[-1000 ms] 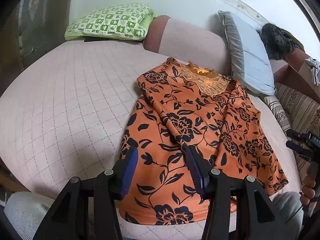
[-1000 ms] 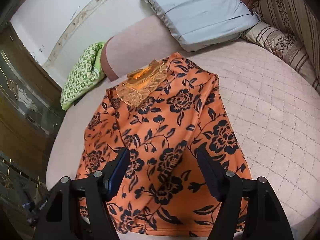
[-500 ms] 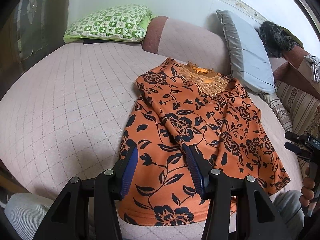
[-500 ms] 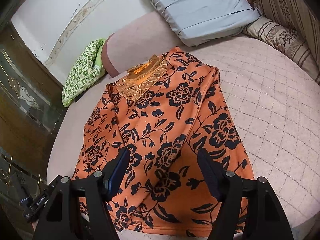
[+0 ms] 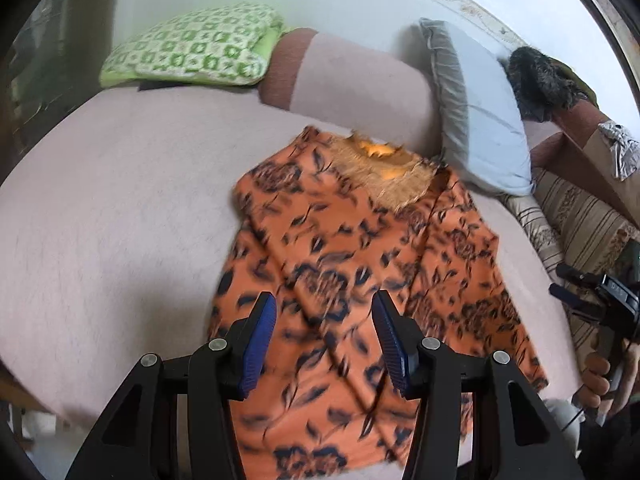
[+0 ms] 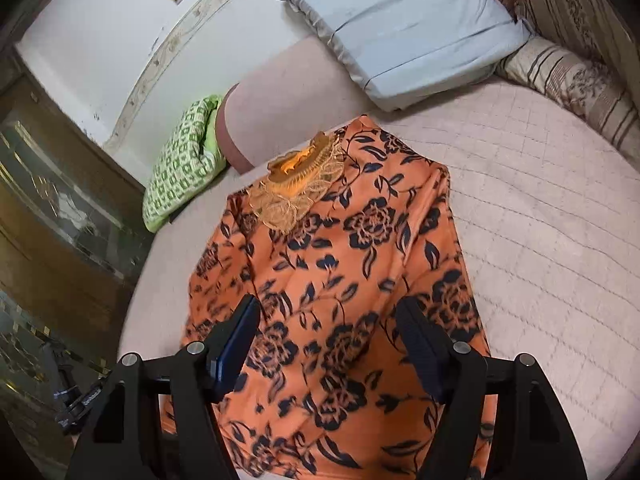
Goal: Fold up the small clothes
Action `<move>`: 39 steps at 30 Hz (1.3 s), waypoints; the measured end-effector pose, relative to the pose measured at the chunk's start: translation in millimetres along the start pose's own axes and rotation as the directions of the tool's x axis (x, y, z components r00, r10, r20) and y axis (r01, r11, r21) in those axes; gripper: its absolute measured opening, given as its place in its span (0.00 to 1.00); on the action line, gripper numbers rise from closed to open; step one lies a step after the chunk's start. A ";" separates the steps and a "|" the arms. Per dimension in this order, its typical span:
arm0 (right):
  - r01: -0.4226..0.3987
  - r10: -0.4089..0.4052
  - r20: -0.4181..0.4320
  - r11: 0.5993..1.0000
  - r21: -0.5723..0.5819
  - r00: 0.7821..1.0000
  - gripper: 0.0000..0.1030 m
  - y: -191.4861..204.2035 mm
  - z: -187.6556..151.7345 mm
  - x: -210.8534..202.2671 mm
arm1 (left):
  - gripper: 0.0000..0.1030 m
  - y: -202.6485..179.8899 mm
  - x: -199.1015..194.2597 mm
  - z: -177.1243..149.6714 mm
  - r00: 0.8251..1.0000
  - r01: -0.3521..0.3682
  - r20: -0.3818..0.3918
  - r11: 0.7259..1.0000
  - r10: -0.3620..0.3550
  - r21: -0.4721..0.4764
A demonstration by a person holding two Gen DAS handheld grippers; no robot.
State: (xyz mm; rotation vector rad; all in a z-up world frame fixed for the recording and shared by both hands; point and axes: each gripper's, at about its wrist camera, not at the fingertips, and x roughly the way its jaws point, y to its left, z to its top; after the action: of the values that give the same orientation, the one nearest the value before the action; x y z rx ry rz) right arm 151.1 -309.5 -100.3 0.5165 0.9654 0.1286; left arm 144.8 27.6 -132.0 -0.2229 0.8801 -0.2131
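An orange top with black flowers (image 5: 360,280) lies flat on the pink quilted bed (image 5: 120,220), lace collar (image 5: 380,176) at the far end and both sleeves folded in over the body. It also shows in the right wrist view (image 6: 352,280). My left gripper (image 5: 324,340) is open and empty, hovering above the hem's left part. My right gripper (image 6: 328,344) is open and empty above the lower middle of the top. The right gripper is also visible in the left wrist view (image 5: 592,292) at the bed's right edge.
A green checked pillow (image 5: 192,48) lies at the far left, a pink bolster (image 5: 352,80) behind the collar, a grey pillow (image 5: 476,120) at the far right. Striped cushions (image 6: 576,80) line the right side. A dark wooden cabinet (image 6: 52,220) stands left of the bed.
Both grippers have moved forward over the top, toward the collar; the left view is blurred by motion. Both stay open and the top has not shifted.
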 end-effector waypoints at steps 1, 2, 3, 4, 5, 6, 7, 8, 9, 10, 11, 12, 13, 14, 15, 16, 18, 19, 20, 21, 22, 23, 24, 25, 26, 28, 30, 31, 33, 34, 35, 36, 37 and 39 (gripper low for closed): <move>-0.012 0.012 -0.006 1.000 0.006 1.000 0.71 -2.4 7.3 2.6 | 0.48 -1.2 3.6 8.6 1.000 0.005 0.001 1.000 -0.005 -0.001; -0.022 0.022 -0.010 1.000 0.009 1.000 0.71 -4.5 17.2 6.7 | 0.48 -1.6 11.5 23.1 1.000 0.021 -0.003 1.000 -0.021 -0.004; -0.025 0.025 -0.016 1.000 0.011 1.000 0.71 -6.9 24.4 10.0 | 0.48 -0.7 19.0 34.6 0.999 0.032 -0.009 0.999 -0.032 -0.008; -0.029 0.030 -0.026 0.999 0.014 0.999 0.71 -9.3 32.9 15.0 | 0.49 0.4 27.9 46.9 0.999 0.044 -0.019 0.999 -0.044 -0.013; -0.037 0.038 -0.033 0.999 0.020 0.999 0.71 -11.8 42.3 21.2 | 0.50 2.6 41.8 63.1 0.997 0.061 -0.038 0.998 -0.062 -0.019; -0.049 0.050 -0.046 0.998 0.029 0.998 0.71 -15.4 53.9 29.8 | 0.50 5.7 56.0 77.3 0.996 0.074 -0.052 0.997 -0.075 -0.026; -0.055 0.057 -0.058 0.998 0.035 0.997 0.71 -18.3 63.2 37.9 | 0.50 9.8 69.1 89.1 0.995 0.076 -0.060 0.997 -0.078 -0.035; -0.052 0.054 -0.073 0.998 0.031 0.996 0.71 -20.8 77.6 51.3 | 0.50 16.2 89.9 107.4 0.995 0.066 -0.074 0.997 -0.070 -0.049; -0.042 0.044 -0.081 0.999 0.024 0.996 0.70 -22.6 86.7 60.5 | 0.50 20.8 108.3 122.8 0.994 0.059 -0.088 0.997 -0.063 -0.050; -0.027 0.028 -0.091 1.000 0.015 0.995 0.70 -24.6 99.8 74.3 | 0.50 24.4 126.8 137.2 0.993 0.052 -0.101 0.998 -0.056 -0.045; -0.015 0.016 -0.105 1.000 0.006 0.994 0.70 -26.5 111.9 87.8 | 0.50 27.8 147.6 152.9 0.994 0.032 -0.107 0.999 -0.037 -0.042; -0.003 0.003 -0.112 1.000 0.002 0.994 0.70 -28.9 122.0 98.2 | 0.50 30.9 165.2 164.9 0.994 0.011 -0.111 0.999 -0.015 -0.039; 0.009 -0.009 -0.119 1.000 0.003 0.993 0.70 -32.1 133.3 110.5 | 0.50 35.2 183.8 177.5 0.993 -0.002 -0.120 0.999 -0.002 -0.038; 0.018 -0.016 -0.136 1.000 0.010 0.991 0.69 -37.1 149.1 128.8 | 0.50 41.1 205.0 190.4 0.991 -0.004 -0.137 0.999 -0.003 -0.050; 0.025 -0.024 -0.143 1.000 0.008 0.989 0.69 -40.1 159.3 140.5 | 0.50 48.9 228.4 203.3 0.986 0.003 -0.167 0.997 -0.015 -0.075; 0.041 -0.041 -0.147 0.999 -0.002 0.988 0.69 -42.7 172.3 156.5 | 0.50 58.9 253.4 216.7 0.981 0.009 -0.192 0.993 -0.031 -0.117; 0.063 -0.064 -0.170 0.998 -0.012 0.983 0.69 -46.6 190.8 185.1 | 0.50 67.7 286.8 233.8 0.977 0.015 -0.210 0.990 -0.045 -0.142; 0.064 -0.064 -0.185 0.998 -0.004 0.981 0.68 -49.8 201.0 203.2 | 0.50 70.0 306.6 242.7 0.971 0.014 -0.234 0.992 -0.044 -0.127; 0.066 -0.064 -0.192 0.998 0.004 0.979 0.68 -52.3 208.7 216.9 | 0.50 71.0 321.3 249.4 0.967 0.013 -0.251 0.993 -0.043 -0.118; 0.067 -0.064 -0.200 0.998 0.010 0.978 0.68 -54.9 214.6 227.3 | 0.50 71.2 332.1 253.4 0.964 0.016 -0.260 0.993 -0.047 -0.117; 0.066 -0.062 -0.213 0.998 0.014 0.975 0.67 -56.7 219.5 238.9 | 0.50 71.9 344.1 258.7 0.961 0.025 -0.272 0.993 -0.057 -0.118; 0.066 -0.061 -0.228 0.998 0.014 0.972 0.67 -58.2 223.3 250.4 | 0.50 72.3 357.1 263.9 0.955 0.036 -0.290 0.993 -0.068 -0.116; 0.075 -0.072 -0.244 0.997 0.003 0.967 0.63 -58.3 227.1 263.2 | 0.50 71.7 368.3 265.0 0.949 0.035 -0.307 0.993 -0.068 -0.110; 0.097 -0.096 -0.245 0.995 -0.009 0.965 0.56 -59.3 229.5 270.5 | 0.49 72.3 379.6 268.2 0.946 0.028 -0.320 0.995 -0.059 -0.099; 0.115 -0.114 -0.251 0.993 -0.013 0.961 0.53 -60.3 231.4 277.4 | 0.48 73.5 391.5 272.3 0.945 0.015 -0.323 0.996 -0.041 -0.084; 0.110 -0.113 -0.264 0.994 -0.027 0.958 0.33 -60.3 234.1 287.7 | 0.44 70.2 399.6 279.3 0.952 0.005 -0.305 0.996 -0.031 -0.084; 0.127 -0.137 -0.280 0.990 -0.052 0.950 0.21 -57.6 234.6 291.8 | 0.07 71.1 405.5 285.0 0.946 -0.007 -0.322 0.996 -0.021 -0.087; 0.146 -0.159 -0.279 0.987 -0.069 0.947 0.14 -55.2 235.1 290.5 | 0.06 72.2 407.6 285.4 0.941 -0.007 -0.336 0.995 -0.029 -0.104; 0.125 -0.136 -0.258 0.990 -0.060 0.957 0.13 -51.3 238.9 277.0 | 0.05 71.4 393.3 293.1 0.954 0.029 -0.294 0.993 -0.063 -0.118; 0.105 -0.116 -0.238 0.993 -0.055 0.964 0.12 -48.1 241.2 265.8 | 0.05 69.2 374.9 298.6 0.965 0.063 -0.247 0.992 -0.088 -0.108; 0.091 -0.100 -0.216 0.994 -0.053 0.971 0.12 -44.1 242.0 251.7 | 0.05 67.4 360.6 300.1 0.969 0.086 -0.223 0.991 -0.107 -0.103; 0.074 -0.084 -0.183 0.995 -0.061 0.980 0.12 -36.2 240.4 229.2 | 0.05 66.2 338.6 302.2 0.972 0.118 -0.191 0.988 -0.136 -0.103; 0.064 -0.076 -0.161 0.995 -0.079 0.984 0.12 -30.9 238.5 212.7 | 0.05 66.4 309.2 301.9 0.973 0.162 -0.148 0.980 -0.178 -0.111; 0.050 -0.062 -0.105 0.992 -0.114 0.992 0.12 -16.0 226.4 170.8 | 0.05 64.2 256.7 291.3 0.976 0.202 -0.069 0.977 -0.207 -0.071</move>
State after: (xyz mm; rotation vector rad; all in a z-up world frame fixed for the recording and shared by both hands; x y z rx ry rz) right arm 430.5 -349.2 -132.4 0.3823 1.0718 0.1603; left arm 536.9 48.9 -159.1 -0.3676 0.9402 -0.3875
